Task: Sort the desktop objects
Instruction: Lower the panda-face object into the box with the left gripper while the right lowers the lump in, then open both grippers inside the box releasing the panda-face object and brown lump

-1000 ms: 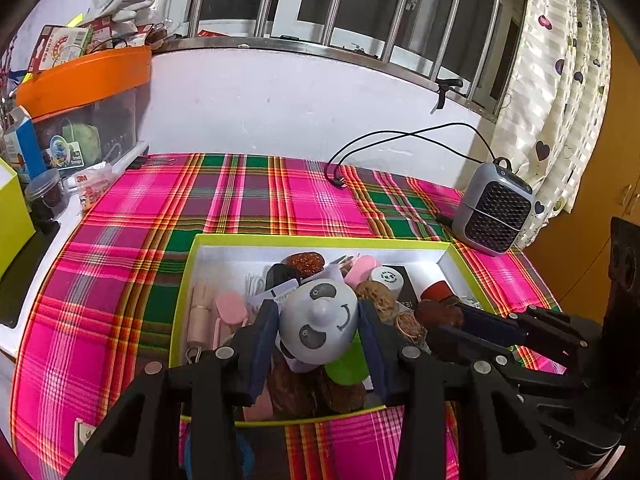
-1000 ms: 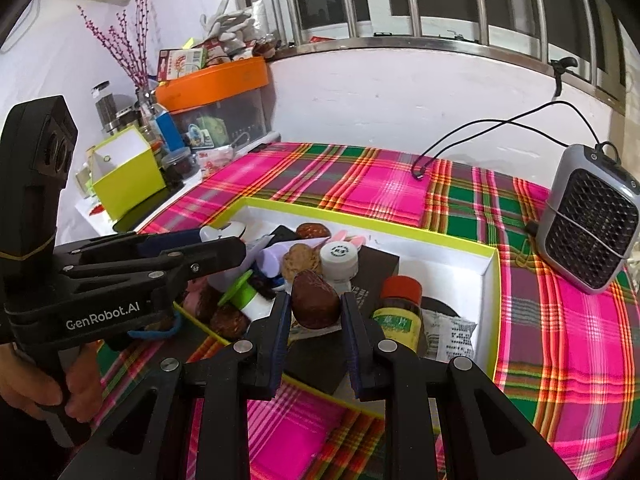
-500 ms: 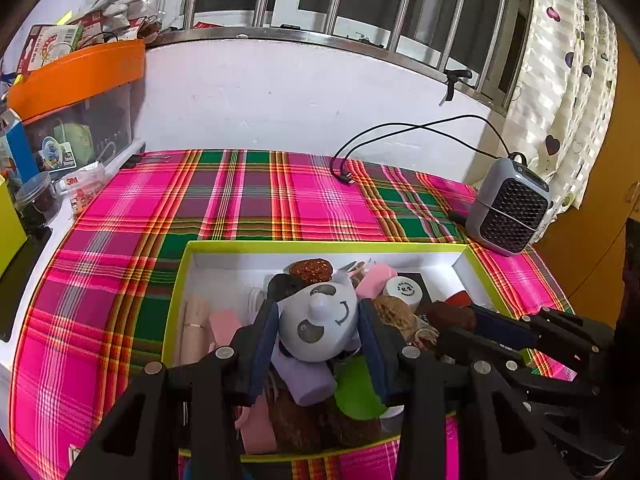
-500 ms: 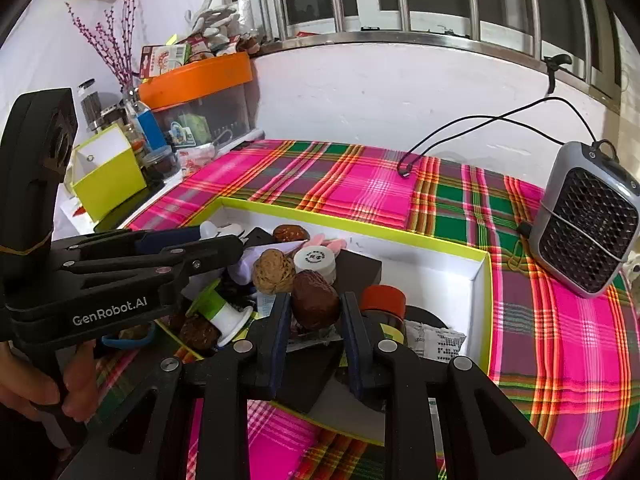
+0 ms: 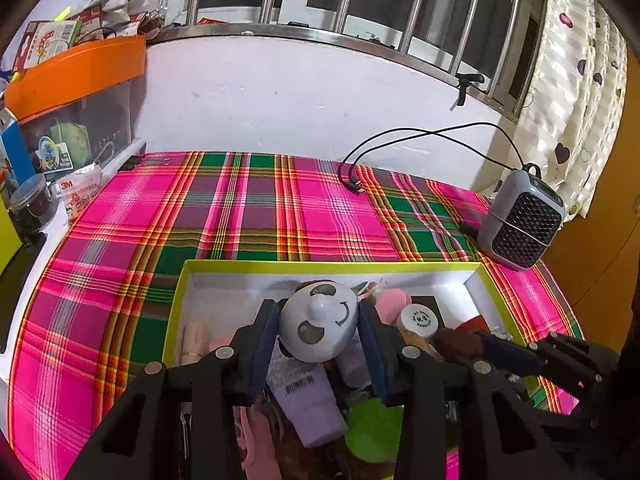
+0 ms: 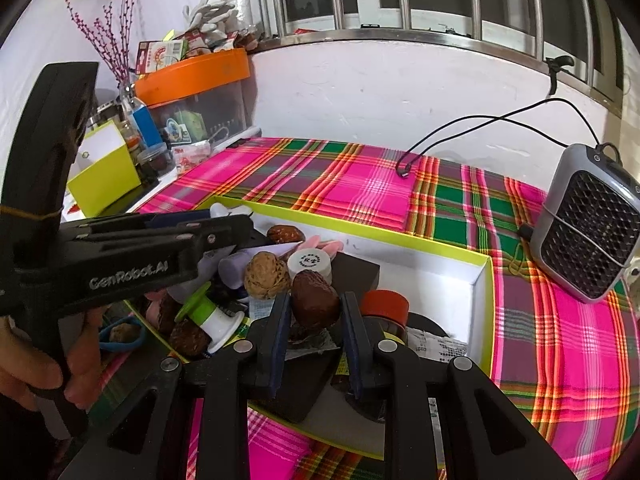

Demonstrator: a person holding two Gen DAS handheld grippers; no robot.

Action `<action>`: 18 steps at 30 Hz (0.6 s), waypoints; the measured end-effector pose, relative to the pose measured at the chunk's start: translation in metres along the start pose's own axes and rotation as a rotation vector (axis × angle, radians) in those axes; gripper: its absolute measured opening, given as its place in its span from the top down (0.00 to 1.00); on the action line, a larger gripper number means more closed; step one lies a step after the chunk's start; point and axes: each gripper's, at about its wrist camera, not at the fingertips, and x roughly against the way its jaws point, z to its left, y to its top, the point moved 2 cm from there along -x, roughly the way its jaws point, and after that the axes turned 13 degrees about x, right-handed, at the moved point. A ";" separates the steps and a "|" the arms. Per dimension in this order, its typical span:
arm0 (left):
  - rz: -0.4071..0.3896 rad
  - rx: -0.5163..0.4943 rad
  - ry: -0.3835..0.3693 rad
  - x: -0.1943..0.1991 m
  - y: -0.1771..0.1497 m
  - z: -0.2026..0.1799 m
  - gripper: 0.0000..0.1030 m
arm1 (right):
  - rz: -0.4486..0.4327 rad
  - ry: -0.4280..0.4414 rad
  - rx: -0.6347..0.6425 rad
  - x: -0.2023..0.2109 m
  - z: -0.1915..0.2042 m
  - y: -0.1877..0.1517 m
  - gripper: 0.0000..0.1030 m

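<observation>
A lime-rimmed white box (image 5: 332, 267) (image 6: 486, 292) on the plaid cloth holds several small objects. My left gripper (image 5: 319, 332) is shut on a grey panda-face toy (image 5: 319, 326) and holds it above the box's clutter. My right gripper (image 6: 314, 304) is shut on a dark brown date (image 6: 314, 298), lifted over the box. Below lie a purple tube (image 5: 306, 404), a walnut (image 6: 266, 275), a white round cap (image 6: 309, 262), a red-capped bottle (image 6: 384, 306) and a green-and-white spool (image 6: 210, 318). The left gripper's body shows in the right wrist view (image 6: 168, 248).
A grey mini heater (image 5: 520, 224) (image 6: 592, 232) with a black cable (image 5: 420, 136) stands at the right back. An orange-lidded clear bin (image 5: 76, 92), a lime box (image 6: 104, 168), jars and packets crowd the left side. The wall is behind.
Both grippers have risen from the box, each carrying its object. The panda toy and the date sit higher above the clutter than one second ago.
</observation>
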 end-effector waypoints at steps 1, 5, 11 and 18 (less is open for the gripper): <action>0.006 0.002 -0.002 -0.002 0.000 0.000 0.60 | 0.003 0.001 0.004 0.000 0.001 0.000 0.74; 0.025 -0.002 0.000 -0.010 -0.002 -0.001 0.60 | 0.007 -0.001 0.021 -0.001 0.003 -0.001 0.74; 0.030 0.010 0.008 -0.011 -0.001 0.003 0.60 | -0.003 -0.019 0.031 0.000 0.004 0.000 0.73; 0.026 0.018 0.018 -0.008 0.000 0.004 0.60 | -0.020 -0.031 0.032 0.008 0.005 0.001 0.71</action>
